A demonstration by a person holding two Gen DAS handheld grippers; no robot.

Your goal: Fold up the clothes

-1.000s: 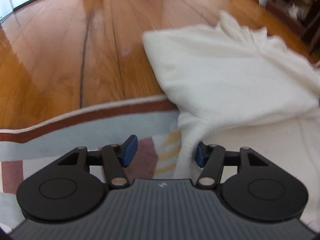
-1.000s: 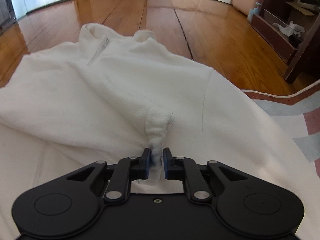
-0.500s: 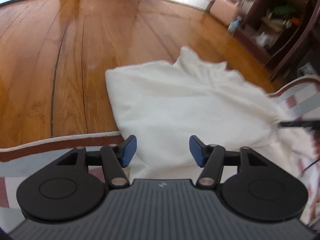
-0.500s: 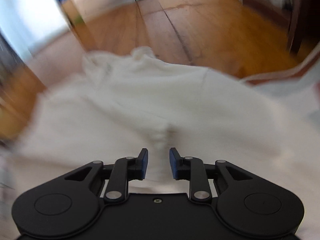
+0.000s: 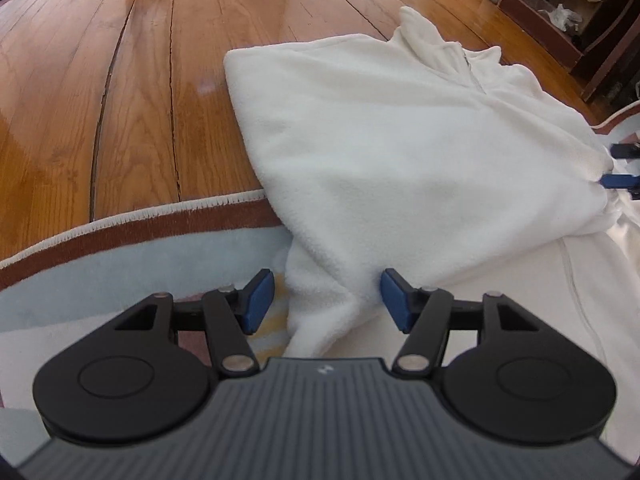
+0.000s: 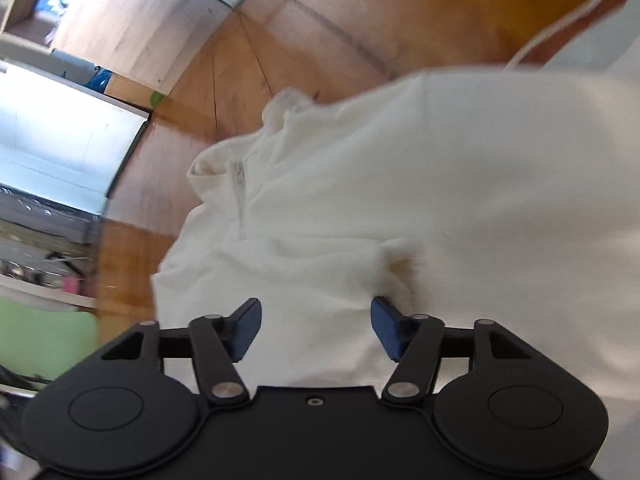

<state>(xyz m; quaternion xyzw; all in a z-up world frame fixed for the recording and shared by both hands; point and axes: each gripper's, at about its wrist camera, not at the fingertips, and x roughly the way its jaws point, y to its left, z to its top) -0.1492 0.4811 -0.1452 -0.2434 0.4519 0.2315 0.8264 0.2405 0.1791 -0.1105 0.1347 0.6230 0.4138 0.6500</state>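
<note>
A white fleece pullover with a zip collar lies folded, half on the wooden floor and half on a rug. My left gripper is open just above its near left corner, where a fold of fleece hangs between the blue pads without being pinched. In the right wrist view the same pullover fills the frame, tilted. My right gripper is open over it, holding nothing. The right gripper's blue fingertips show at the far right edge of the left wrist view, beside the garment's right side.
A rug with a brown border and white fringe lies under the near part. Wooden floorboards stretch beyond. A dark wooden shelf unit with clutter stands at the far right. White doors and a green object appear at the left.
My right gripper let go of the pinched fleece and opened wide, then rolled and swung so its view is tilted. The left gripper stayed open and dropped back to the garment's near left corner.
</note>
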